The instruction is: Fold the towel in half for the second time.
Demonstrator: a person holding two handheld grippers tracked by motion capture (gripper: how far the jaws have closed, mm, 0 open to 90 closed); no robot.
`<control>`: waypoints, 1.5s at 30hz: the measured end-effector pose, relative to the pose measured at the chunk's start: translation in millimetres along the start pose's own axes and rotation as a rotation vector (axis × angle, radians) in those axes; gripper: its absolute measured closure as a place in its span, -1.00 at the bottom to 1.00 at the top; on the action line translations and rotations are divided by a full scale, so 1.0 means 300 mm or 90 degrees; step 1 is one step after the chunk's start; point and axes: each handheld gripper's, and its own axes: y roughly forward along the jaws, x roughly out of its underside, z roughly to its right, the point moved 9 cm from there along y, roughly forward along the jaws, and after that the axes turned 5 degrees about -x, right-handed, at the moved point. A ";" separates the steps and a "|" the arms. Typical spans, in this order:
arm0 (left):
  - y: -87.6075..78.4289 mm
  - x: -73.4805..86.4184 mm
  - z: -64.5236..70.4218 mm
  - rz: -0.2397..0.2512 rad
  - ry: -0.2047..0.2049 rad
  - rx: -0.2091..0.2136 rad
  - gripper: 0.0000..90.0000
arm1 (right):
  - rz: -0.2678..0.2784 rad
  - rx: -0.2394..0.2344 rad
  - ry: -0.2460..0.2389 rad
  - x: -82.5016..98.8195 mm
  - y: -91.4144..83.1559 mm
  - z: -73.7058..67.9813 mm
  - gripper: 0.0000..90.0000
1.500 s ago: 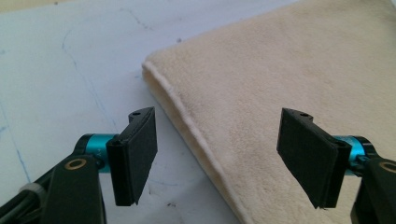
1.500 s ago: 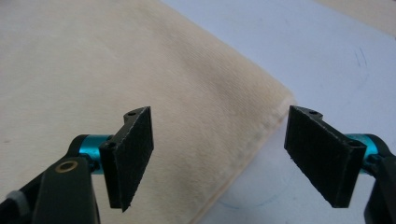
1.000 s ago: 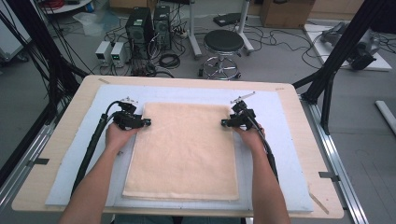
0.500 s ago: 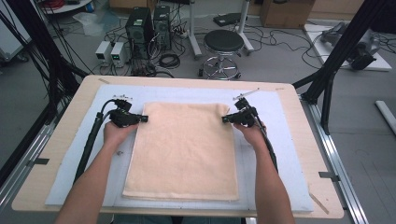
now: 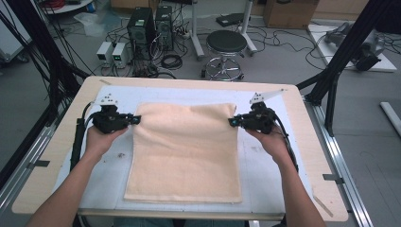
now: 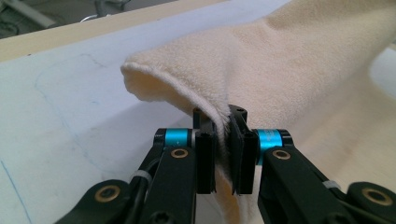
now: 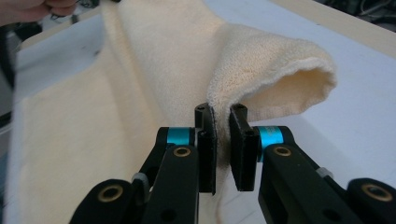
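A cream towel [image 5: 187, 151] lies on the white mat, with its far part lifted off the table. My left gripper [image 5: 135, 119] is shut on the towel's left edge near the far corner, and my right gripper [image 5: 232, 122] is shut on its right edge opposite. In the left gripper view the towel [image 6: 289, 60] is pinched between the pads of the left gripper [image 6: 223, 154] and its corner curls up to the left. In the right gripper view the right gripper [image 7: 221, 149] clamps the towel [image 7: 154, 70], whose corner loops over to the right. Both pairs of jaws have just been closing on the cloth.
The white mat [image 5: 269, 175] covers a pale wooden table [image 5: 302, 123] with a metal rail along each side. Behind the table stand a round stool [image 5: 227, 47], computer towers [image 5: 149, 23] and loose cables on the floor. Black frame posts rise at both sides.
Both grippers closed on the towel's side edges near the far corners and rose, lifting the far end of the towel off the mat and drawing it toward the person.
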 end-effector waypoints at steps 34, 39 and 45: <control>0.007 0.179 0.051 -0.092 0.009 0.038 -0.14 | -0.065 0.026 0.035 0.244 0.051 -0.049 -0.18; 0.039 0.207 0.045 -0.121 -0.015 0.083 0.13 | -0.076 -0.034 0.066 0.258 0.086 -0.033 0.17; 0.008 0.164 0.051 -0.065 -0.006 0.075 0.85 | -0.084 -0.064 0.030 0.245 0.079 -0.073 0.82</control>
